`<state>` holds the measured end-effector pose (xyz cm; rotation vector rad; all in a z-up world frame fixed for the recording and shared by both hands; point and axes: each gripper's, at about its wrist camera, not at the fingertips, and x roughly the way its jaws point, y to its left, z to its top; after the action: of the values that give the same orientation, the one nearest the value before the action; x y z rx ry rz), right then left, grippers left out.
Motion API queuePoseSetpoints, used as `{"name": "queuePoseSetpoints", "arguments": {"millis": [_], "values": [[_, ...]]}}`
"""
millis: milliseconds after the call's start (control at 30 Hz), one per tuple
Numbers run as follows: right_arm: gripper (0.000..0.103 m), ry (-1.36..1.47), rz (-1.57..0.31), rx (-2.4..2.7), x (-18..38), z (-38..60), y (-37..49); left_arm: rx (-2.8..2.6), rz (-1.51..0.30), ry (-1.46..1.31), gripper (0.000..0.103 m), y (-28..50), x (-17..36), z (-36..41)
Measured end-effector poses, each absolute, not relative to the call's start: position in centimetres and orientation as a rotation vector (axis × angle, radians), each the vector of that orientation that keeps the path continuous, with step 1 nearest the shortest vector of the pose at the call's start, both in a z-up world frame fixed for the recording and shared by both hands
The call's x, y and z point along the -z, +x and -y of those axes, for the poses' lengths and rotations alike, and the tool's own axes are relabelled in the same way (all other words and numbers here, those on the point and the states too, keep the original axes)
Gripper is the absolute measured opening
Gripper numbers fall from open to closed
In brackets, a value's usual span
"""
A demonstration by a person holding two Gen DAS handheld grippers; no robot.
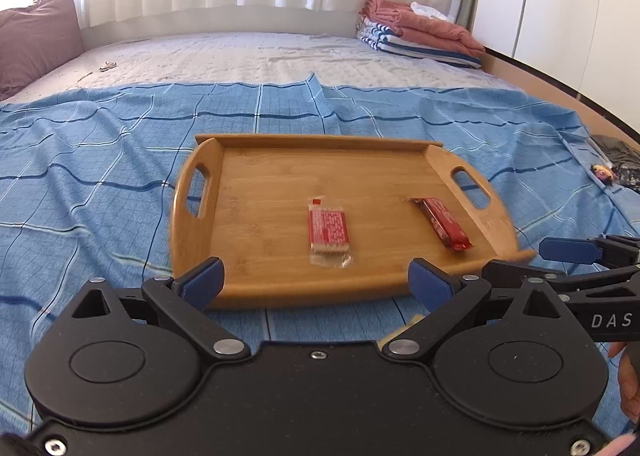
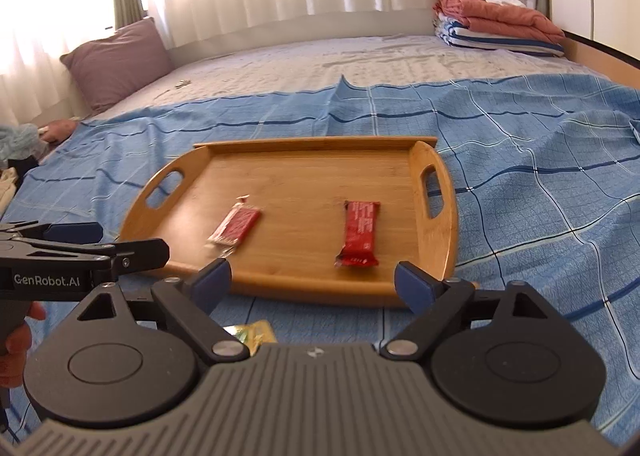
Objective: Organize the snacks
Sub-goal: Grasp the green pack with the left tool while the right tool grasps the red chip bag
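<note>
A wooden tray with handle slots lies on the blue checked bedspread. On it lie a red-and-white snack packet and a dark red snack bar, apart from each other. My left gripper is open and empty, just short of the tray's near rim. My right gripper is open and empty, also at the near rim. A yellow-green snack packet lies on the bedspread under the right gripper, partly hidden. Each gripper shows at the edge of the other's view.
The blue bedspread covers the near half of a bed. A purple pillow lies at the far left and folded blankets at the far right. A dark cloth bundle lies at the bed's right edge.
</note>
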<state>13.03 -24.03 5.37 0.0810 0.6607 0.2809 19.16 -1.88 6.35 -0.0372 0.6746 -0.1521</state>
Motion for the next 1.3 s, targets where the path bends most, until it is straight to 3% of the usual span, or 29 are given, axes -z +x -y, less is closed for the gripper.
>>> {"name": "queuePoseSetpoints", "arguments": {"millis": [733, 1200, 1300], "values": [[0.103, 0.049, -0.541, -0.325, -4.1, 21.7, -1.3, 0.157, -0.579, 0.031, 0.101, 5.3, -5.1, 0.1], [0.102, 0.034, -0.503, -0.259, -1.5, 20.2, -4.9, 0.139, -0.570, 0.050, 0.101, 0.6, -2.4, -0.4], [0.100, 0.047, -0.499, -0.253, -1.4, 20.1, -5.1, 0.141, -0.557, 0.063, 0.096, -0.1, -2.1, -0.4]]}}
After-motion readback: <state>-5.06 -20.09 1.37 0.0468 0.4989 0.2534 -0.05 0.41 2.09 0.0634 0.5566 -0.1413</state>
